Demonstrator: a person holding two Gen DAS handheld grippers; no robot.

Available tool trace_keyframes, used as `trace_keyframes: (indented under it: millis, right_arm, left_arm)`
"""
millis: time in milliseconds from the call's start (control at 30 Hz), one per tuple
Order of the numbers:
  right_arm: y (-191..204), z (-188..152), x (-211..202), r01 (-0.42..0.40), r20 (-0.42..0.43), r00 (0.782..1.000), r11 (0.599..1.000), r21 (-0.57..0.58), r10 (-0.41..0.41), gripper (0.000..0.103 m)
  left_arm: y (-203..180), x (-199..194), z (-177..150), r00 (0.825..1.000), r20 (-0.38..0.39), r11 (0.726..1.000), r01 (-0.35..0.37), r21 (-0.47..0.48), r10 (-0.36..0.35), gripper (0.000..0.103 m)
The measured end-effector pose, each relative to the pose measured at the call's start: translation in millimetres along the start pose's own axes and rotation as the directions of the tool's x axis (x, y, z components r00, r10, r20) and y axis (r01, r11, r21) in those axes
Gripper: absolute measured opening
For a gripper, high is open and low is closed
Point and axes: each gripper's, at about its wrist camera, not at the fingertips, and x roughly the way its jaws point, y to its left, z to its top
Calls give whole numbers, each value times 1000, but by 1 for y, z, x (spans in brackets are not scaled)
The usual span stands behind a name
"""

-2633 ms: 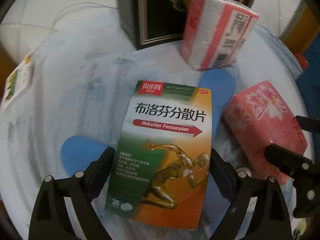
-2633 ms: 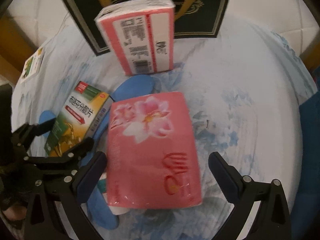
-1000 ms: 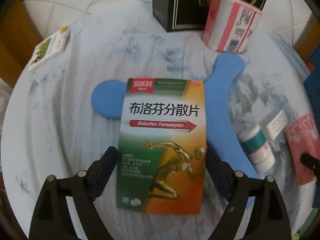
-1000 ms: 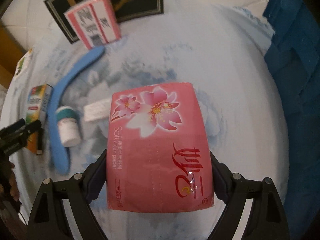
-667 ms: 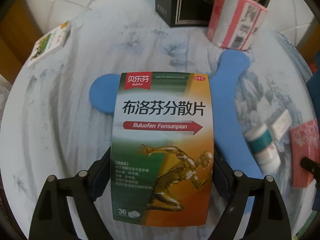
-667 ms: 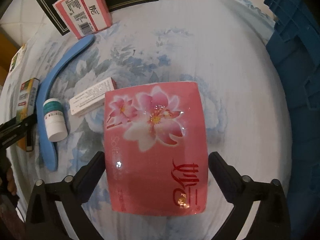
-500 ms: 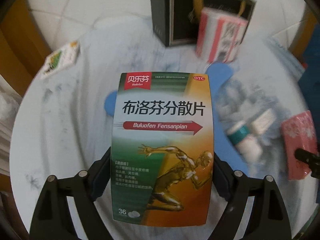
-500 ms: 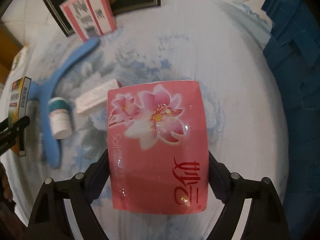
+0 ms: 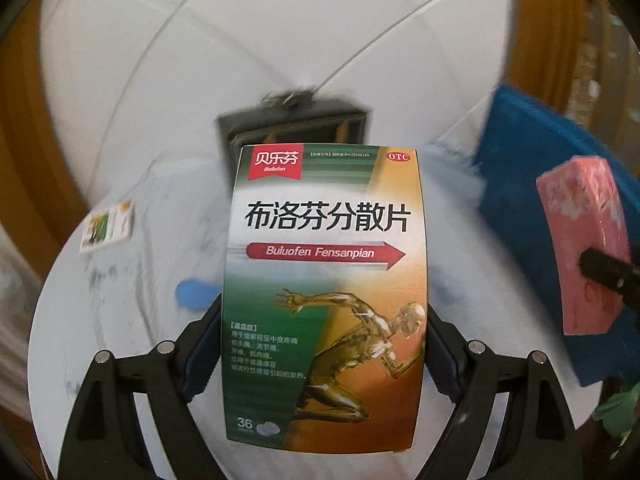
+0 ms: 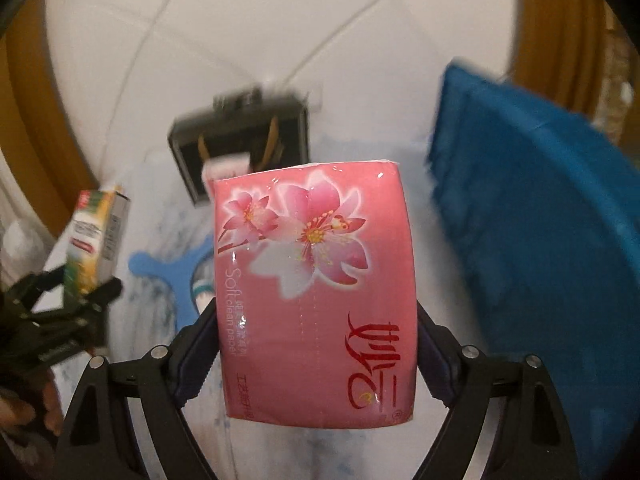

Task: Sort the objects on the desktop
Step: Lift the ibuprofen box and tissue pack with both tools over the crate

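Left gripper (image 9: 324,364) angled down over the table (image 9: 120,320), jaws clamped on the medicine box (image 9: 326,300), held clear of the surface. Right gripper (image 10: 316,356) pitched down likewise, jaws clamped on the pink tissue pack (image 10: 314,284), also lifted. Black gift bag (image 9: 296,128) at 12 o'clock past the box, blue crate (image 10: 540,220) at 2 o'clock of the pack. Small box (image 9: 106,228) at 9 o'clock on the table.

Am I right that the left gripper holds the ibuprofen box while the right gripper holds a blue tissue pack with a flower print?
Not quite: the tissue pack in the right gripper is pink, as the right wrist view shows. The left gripper does hold the ibuprofen box.
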Motion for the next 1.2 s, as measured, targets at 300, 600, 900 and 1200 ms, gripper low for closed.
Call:
trace_keyframes:
  millis: [300, 600, 900, 1200]
  right_arm:
    - [-62, 6, -134, 121, 205, 969, 990, 79, -135, 87]
    - [-163, 30, -212, 208, 247, 933, 953, 220, -261, 87]
    - [-266, 66, -195, 374, 108, 899, 872, 317, -425, 87]
    - [-321, 79, -144, 408, 1, 900, 845, 345, -435, 87]
  left_arm:
    - [-118, -70, 42, 970, 151, 971, 163, 176, -191, 87]
    - [-248, -98, 107, 911, 191, 905, 300, 302, -366, 87]
    - [-378, -46, 161, 911, 98, 851, 330, 409, -400, 87]
    - [-450, -7, 163, 923, 3, 807, 334, 487, -385, 87]
